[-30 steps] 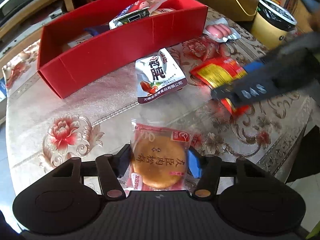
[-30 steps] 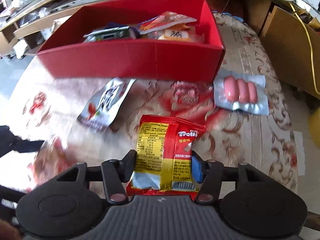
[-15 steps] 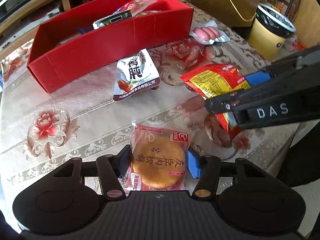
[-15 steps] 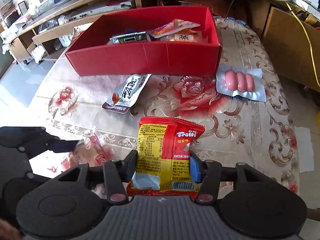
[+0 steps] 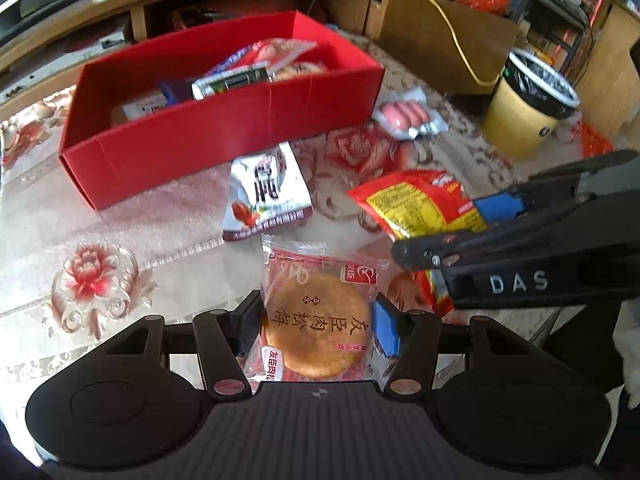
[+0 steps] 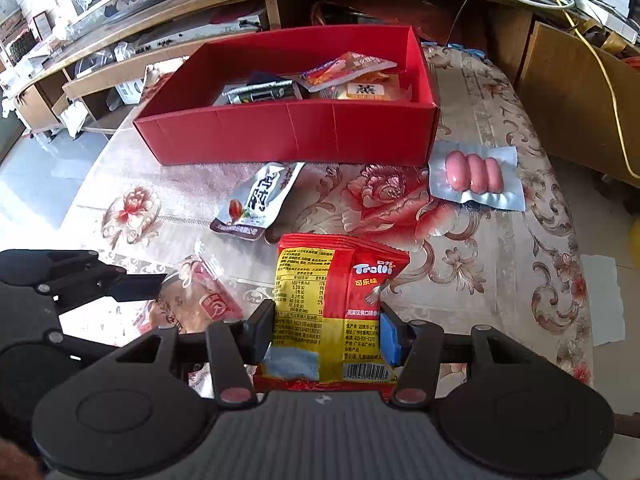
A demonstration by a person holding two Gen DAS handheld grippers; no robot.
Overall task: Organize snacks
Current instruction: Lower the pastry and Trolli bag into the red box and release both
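Two grippers, two snacks in play, and beneath them the floral tablecloth (image 6: 500,264) fills most of both frames. Upper centre of the right wrist view sits the open red box (image 6: 288,136), several wrapped snacks already lying inside it toward its right end. At the far right of the left wrist view, off the table, a yellow bin (image 5: 520,120) with a black liner stands on the floor. Back on the cloth, the sausage pack (image 6: 476,176) lies just beside the box's right front corner, and the white pouch (image 6: 260,200) lies just in front of the box's front wall, near the middle of the frame. Lower centre of the right wrist view, the right gripper (image 6: 326,330) is clamped on the red-and-yellow Trolli bag (image 6: 336,308), lifted clear of the cloth. Lower centre of the left wrist view, the left gripper (image 5: 316,328) is closed on the round pastry (image 5: 316,324) in its clear red wrapper, pads pressing both sides.
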